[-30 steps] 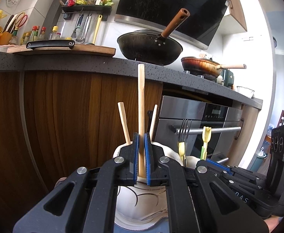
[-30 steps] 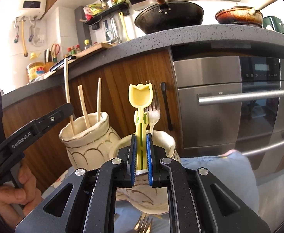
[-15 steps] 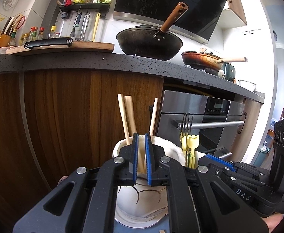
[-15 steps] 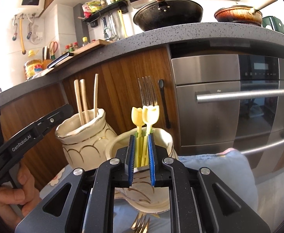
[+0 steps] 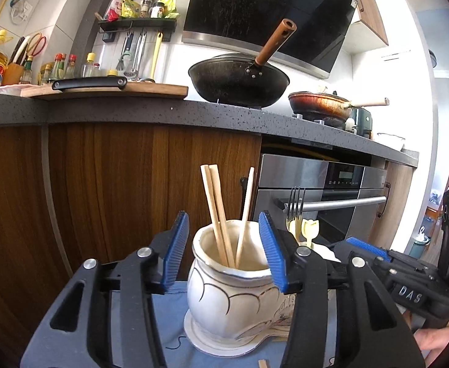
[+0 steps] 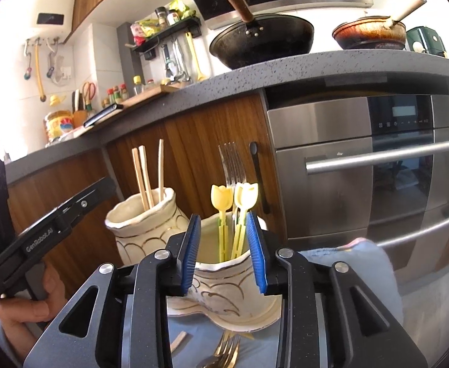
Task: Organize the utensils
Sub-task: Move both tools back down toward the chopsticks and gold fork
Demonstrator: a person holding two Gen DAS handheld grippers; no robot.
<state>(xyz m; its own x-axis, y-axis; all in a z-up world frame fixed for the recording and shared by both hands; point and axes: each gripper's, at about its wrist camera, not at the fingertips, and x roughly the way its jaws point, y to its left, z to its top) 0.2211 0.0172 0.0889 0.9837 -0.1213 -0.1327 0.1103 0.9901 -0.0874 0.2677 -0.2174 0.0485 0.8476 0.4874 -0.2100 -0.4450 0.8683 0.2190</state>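
Both drops made; loose cutlery lies low, nearest the right hand.

Left hand-held gripper [image 5: 223,250] and right hand-held gripper [image 6: 223,253] have just opened, empty, over chopstick jar [image 5: 230,294] and fork jar [image 6: 221,288]. A fork [image 6: 224,351] lies on the blue cloth [image 6: 359,263] below the right one, tines toward the jar, handle toward the camera.

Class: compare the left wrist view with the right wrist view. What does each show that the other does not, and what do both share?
Left wrist only: the open left gripper framing the chopstick jar. Right wrist only: a gold fork lying on the blue cloth, and the open right gripper. Both: three chopsticks in that jar, tulip picks and a fork in the second jar.
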